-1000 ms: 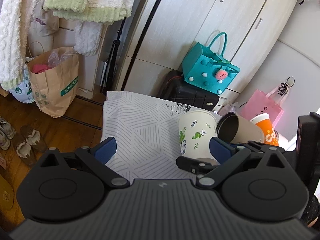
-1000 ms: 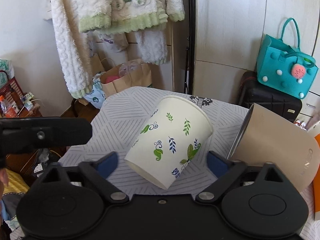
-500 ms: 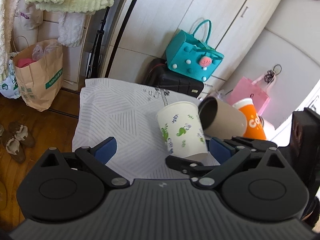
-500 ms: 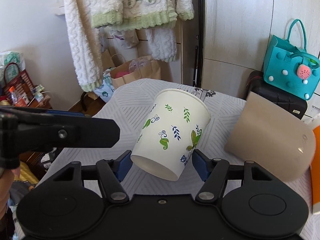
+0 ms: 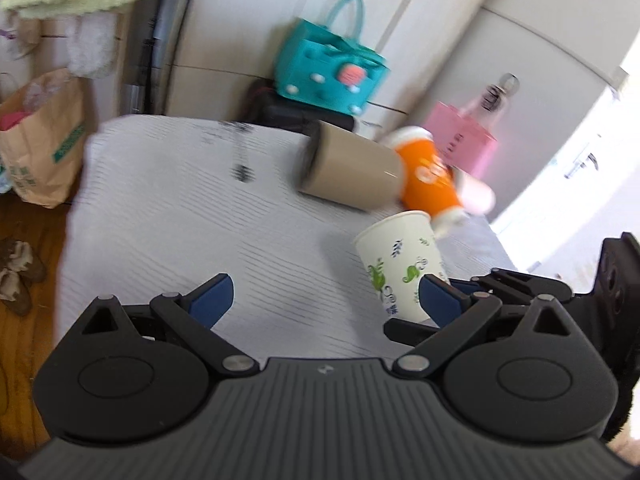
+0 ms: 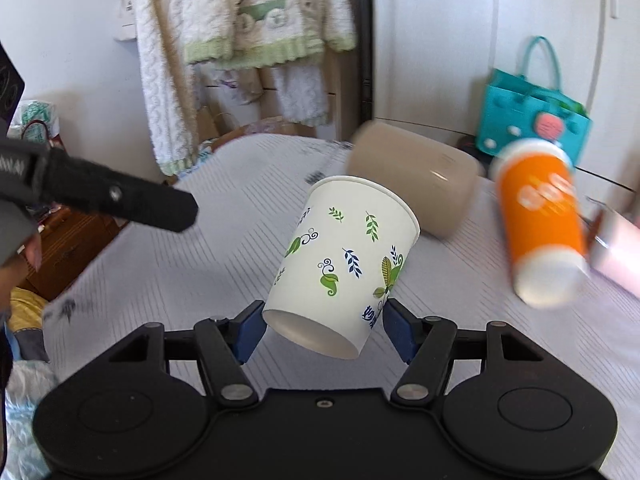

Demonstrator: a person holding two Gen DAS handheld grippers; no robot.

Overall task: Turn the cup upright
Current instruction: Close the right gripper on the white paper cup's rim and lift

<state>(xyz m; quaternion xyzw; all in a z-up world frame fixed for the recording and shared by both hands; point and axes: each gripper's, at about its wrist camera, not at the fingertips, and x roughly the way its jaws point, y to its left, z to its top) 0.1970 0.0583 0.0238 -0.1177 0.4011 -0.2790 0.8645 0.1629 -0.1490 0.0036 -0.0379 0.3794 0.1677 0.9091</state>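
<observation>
A white paper cup with a leaf print (image 6: 344, 264) is held off the table, rim up and tilted. My right gripper (image 6: 324, 332) is shut on its lower part near the base. In the left wrist view the same cup (image 5: 400, 264) stands nearly upright at the right, with the right gripper's dark fingers (image 5: 492, 280) around its base. My left gripper (image 5: 324, 296) is open and empty over the striped tablecloth (image 5: 180, 220), to the left of the cup. Its dark finger (image 6: 120, 200) crosses the left of the right wrist view.
A tan cup (image 6: 416, 184) lies on its side behind the white cup. An orange cup (image 6: 540, 224) lies to the right, beside a pink object (image 6: 616, 252). A teal bag (image 5: 332, 76), a pink bag (image 5: 460, 140) and a paper bag (image 5: 40, 136) stand beyond the table edges.
My right gripper has closed fully on the white cup, lifted it and turned it toward upright. My left gripper has swung to the left of the cup; both views are blurred by motion.
</observation>
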